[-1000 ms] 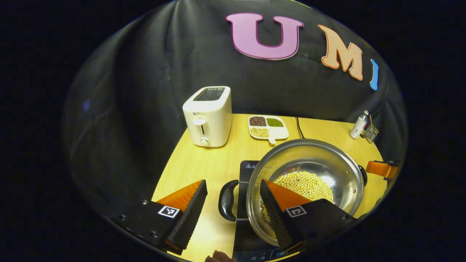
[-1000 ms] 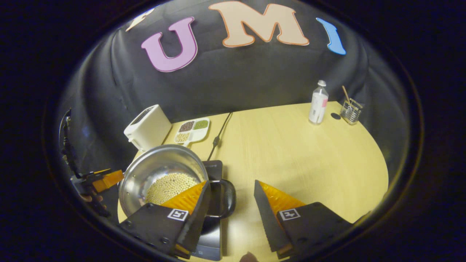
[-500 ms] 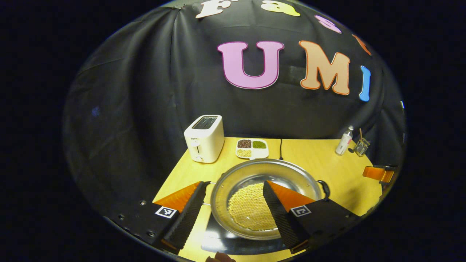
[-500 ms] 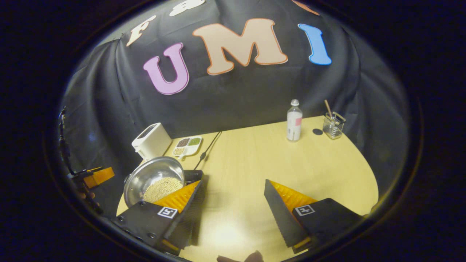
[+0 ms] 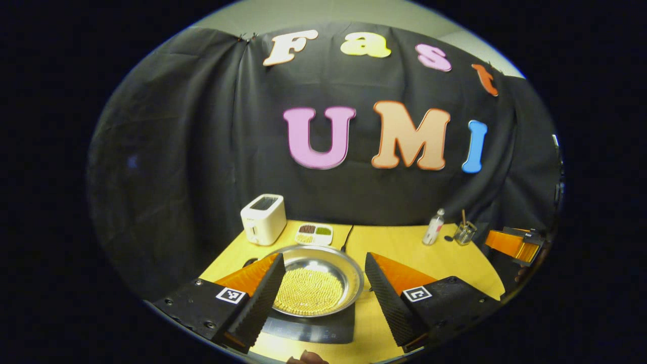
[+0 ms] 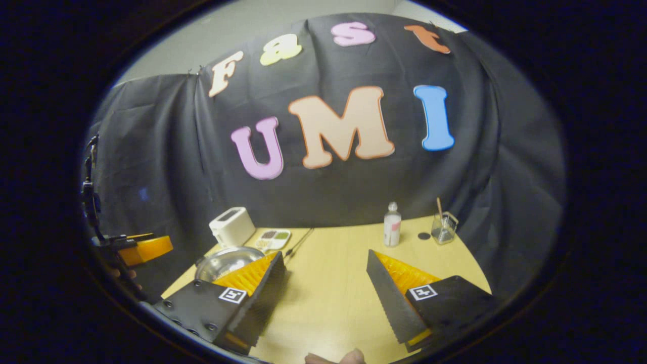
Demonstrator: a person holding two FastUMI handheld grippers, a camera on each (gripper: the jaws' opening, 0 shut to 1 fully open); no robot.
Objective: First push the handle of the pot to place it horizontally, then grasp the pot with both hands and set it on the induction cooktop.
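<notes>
Pot (image 5: 316,285) is sitting on the induction cooktop (image 5: 308,327), so each hand-held gripper is hanging released, grasping nothing.

The left gripper view is looking forward from above the table's near edge, the pot (image 5: 316,288) lying close between its fingers. The right gripper view is facing the same wall from farther right, the pot (image 6: 222,261) sitting beyond its left finger. Both are sharing the toaster (image 5: 263,226) (image 6: 232,226) and bottle (image 5: 433,227) (image 6: 391,224).
</notes>
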